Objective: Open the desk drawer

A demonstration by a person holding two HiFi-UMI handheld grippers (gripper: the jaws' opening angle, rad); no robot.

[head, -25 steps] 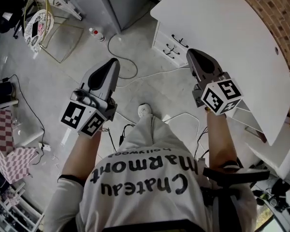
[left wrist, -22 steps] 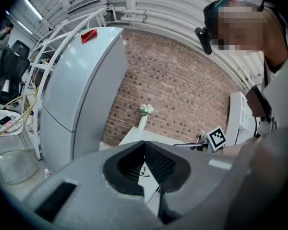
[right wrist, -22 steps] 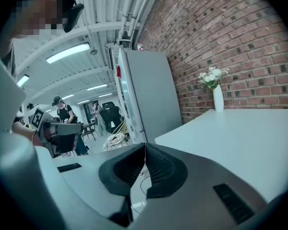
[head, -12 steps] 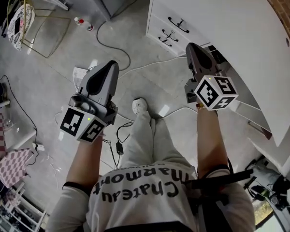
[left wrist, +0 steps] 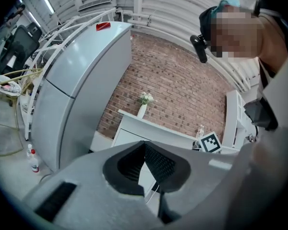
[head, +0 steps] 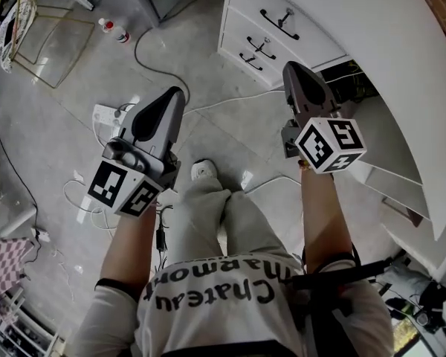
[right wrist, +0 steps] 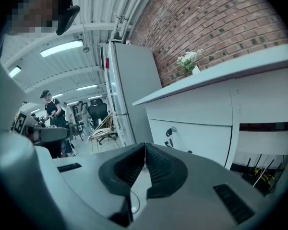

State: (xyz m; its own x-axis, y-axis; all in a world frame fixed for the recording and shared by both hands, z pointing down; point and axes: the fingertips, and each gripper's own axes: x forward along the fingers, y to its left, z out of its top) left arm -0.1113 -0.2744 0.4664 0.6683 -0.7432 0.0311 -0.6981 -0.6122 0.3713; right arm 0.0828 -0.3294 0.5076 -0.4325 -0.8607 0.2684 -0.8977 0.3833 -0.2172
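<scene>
The right gripper [head: 294,71] has its jaws pressed together with nothing between them, and so does the left gripper [head: 175,95]. Both are held out over the floor [head: 59,117] in front of the person, apart from all furniture. The drawer stack [head: 241,36] lies ahead of the right gripper and slightly toward the left one, under the left end of the white desk [head: 372,13]. The right gripper is plainly the nearer of the two, though not yet close. The stack shows three white fronts, all flush and closed, each with a dark bar handle. The handle [head: 280,22] of the top drawer [head: 305,39] runs level along its front, across the gripper's line of approach. Judgement: the jaws must spread before they can take that bar. Cables [head: 349,76] hang in the knee space beside the stack.
</scene>
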